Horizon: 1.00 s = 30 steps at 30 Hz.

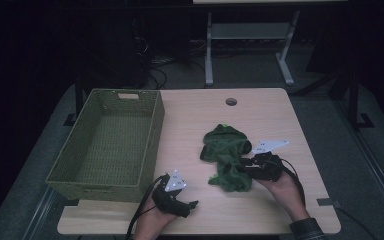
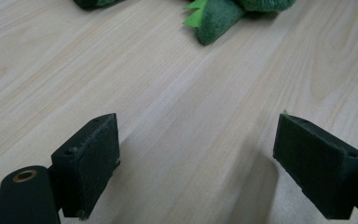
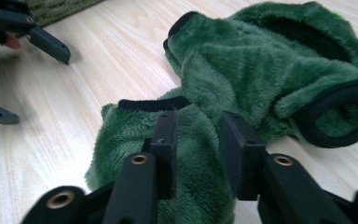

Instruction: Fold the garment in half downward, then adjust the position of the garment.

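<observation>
High view: right gripper (image 1: 244, 167) sits at the near edge of a green fleece garment (image 1: 225, 146) lying on the desk (image 1: 190, 120). Left gripper (image 1: 192, 204) rests on bare wood, well apart from the fleece, just beside the near corner of the green woven basket (image 1: 152, 145). Basket is empty.

Left gripper view: jaws wide apart, nothing between them. A corner of the garment (image 2: 214, 21) lies well ahead.

Right gripper view: jaws pinched on a fold of the fleece (image 3: 196, 154), just below a black ribbed cuff (image 3: 154, 103).

Risks, judged: the bite looks thin and off to one end, so a lift may let the plush slide out. The bulk would hang and drag, possibly catching the basket rim. Left gripper is too far off to support it.
</observation>
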Each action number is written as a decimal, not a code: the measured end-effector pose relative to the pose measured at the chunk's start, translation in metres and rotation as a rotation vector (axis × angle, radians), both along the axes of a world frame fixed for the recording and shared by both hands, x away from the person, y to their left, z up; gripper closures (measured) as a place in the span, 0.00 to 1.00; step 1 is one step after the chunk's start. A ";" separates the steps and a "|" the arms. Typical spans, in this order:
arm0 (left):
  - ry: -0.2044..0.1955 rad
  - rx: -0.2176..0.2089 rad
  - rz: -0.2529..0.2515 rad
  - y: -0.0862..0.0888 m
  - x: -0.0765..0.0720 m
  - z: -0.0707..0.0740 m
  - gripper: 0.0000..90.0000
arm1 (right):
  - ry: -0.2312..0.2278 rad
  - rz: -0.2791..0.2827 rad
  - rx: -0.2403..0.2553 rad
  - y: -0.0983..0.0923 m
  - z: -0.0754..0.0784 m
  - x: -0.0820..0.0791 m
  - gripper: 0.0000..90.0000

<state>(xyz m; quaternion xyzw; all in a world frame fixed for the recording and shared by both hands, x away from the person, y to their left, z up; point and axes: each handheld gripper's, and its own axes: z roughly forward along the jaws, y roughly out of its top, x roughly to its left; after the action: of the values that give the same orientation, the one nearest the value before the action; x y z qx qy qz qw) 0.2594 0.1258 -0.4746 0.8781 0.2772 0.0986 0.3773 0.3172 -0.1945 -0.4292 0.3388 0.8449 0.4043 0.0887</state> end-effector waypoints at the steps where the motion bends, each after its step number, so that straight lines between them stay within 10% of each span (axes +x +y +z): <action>1: 0.001 -0.005 -0.002 -0.001 0.001 0.001 0.15 | -0.007 -0.003 -0.010 -0.001 0.001 0.000 0.69; 16: 0.009 -0.035 -0.026 -0.014 0.028 0.026 0.16 | -0.050 -0.032 0.012 -0.007 0.018 0.018 0.57; 30: -0.036 -0.052 -0.031 -0.034 0.086 0.057 0.35 | -0.046 -0.057 0.012 -0.010 0.030 0.051 0.56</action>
<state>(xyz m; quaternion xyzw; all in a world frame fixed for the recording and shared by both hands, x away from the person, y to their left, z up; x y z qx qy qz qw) 0.3455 0.0917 -0.4178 0.8703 0.2592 0.1015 0.4063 0.3683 -0.2045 -0.3990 0.3537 0.8303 0.4144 0.1175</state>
